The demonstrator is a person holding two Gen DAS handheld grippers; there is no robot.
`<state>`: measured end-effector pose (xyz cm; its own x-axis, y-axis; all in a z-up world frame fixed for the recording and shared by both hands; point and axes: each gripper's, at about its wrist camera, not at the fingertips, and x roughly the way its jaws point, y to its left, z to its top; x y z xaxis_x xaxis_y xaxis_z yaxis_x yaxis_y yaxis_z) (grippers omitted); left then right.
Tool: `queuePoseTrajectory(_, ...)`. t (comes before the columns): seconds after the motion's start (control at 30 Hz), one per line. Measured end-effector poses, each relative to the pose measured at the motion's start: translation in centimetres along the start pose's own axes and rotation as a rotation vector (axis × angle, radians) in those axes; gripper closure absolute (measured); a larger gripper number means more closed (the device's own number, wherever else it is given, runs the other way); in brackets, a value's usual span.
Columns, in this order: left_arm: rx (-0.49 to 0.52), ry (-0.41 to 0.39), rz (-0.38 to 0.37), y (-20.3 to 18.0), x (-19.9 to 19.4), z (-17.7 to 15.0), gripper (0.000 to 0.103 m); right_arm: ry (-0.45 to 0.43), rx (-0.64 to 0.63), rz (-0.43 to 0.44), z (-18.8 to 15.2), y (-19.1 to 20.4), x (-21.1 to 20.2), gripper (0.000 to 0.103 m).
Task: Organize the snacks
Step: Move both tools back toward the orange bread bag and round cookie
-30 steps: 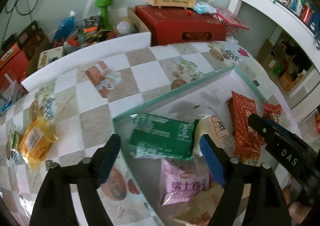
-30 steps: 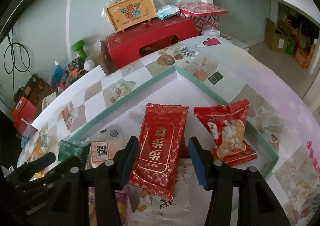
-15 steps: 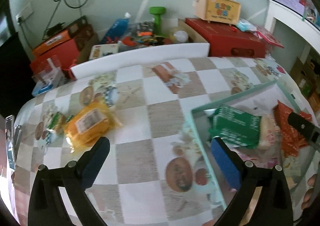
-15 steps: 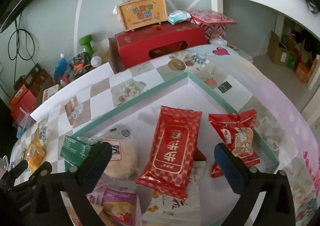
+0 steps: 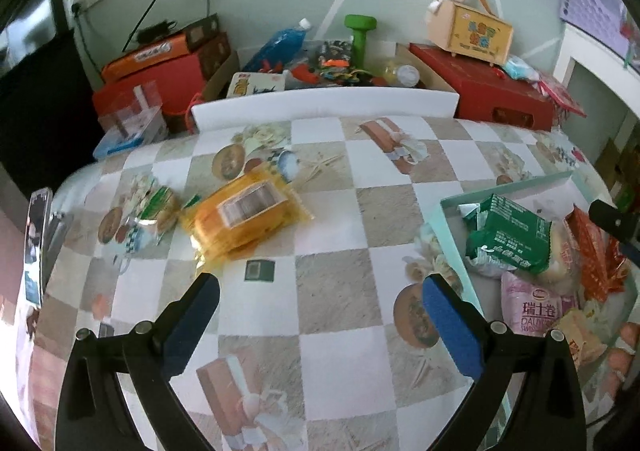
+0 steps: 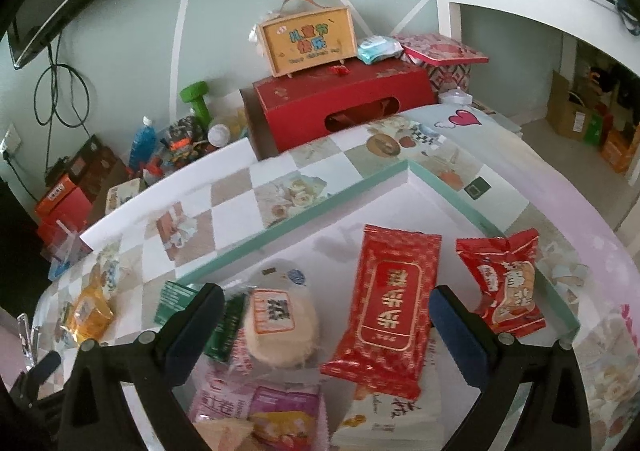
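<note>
We see the snacks in two places. Most lie in a shallow white tray (image 6: 288,223) with a mint-green rim, set on the checked tablecloth (image 5: 332,283). In the right wrist view a long red packet (image 6: 388,307) with gold lettering lies across a white packet (image 6: 400,411), and just to its right a shorter red bag (image 6: 504,287) with a crimped top rests near the tray's far rim. A round pale cake in clear wrap (image 6: 280,327) sits beside the long red packet, with a green packet (image 6: 180,297) behind it and a pink packet (image 6: 256,407) at the tray's near end.

Outside the tray, well to its left, an orange-yellow packet (image 5: 244,211) with a clear window lies tilted on the cloth, and beside it a clear bag with green print (image 5: 154,207).

Our left gripper (image 5: 320,327) hangs over bare cloth between the orange-yellow packet and the tray, its blue-padded jaws spread wide, having just opened further, with nothing between them. Our right gripper (image 6: 326,335) hangs over the tray, jaws likewise wide after just opening; the long red packet and the cake lie below the gap, but the pads press on neither.

Beyond the table's far edge stand a red carton (image 6: 344,107) with a yellow handled box (image 6: 308,41) on top, a green dumbbell (image 5: 360,35) and a blue bottle (image 5: 276,45).
</note>
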<state>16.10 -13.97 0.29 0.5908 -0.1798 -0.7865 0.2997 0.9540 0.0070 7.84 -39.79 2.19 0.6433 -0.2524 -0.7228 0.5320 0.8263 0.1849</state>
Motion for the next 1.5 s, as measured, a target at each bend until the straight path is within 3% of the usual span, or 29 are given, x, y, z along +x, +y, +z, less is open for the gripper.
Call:
queuePoseTrajectory(0.43,-0.076,0.056,0.007,4.6,0.2,-1.2,0.002,0.019,-0.096,0.089,-0.8,4.4,0.3,0.0)
queuePoseTrajectory(0.73,-0.103,0.069,-0.034,5.9,0.6,-1.3,0.002,0.035,-0.117,0.16,-1.6,7.1,0.1,0.0)
queuePoseTrajectory(1.0,-0.175,0.077,-0.041,8.5,0.9,-1.0,0.002,0.046,-0.208,0.169,-2.8,10.6,0.5,0.0)
queuePoseTrajectory(1.5,-0.331,0.063,0.05,17.1,1.1,-0.5,0.002,0.088,-0.343,0.223,-5.6,16.6,1.5,0.0)
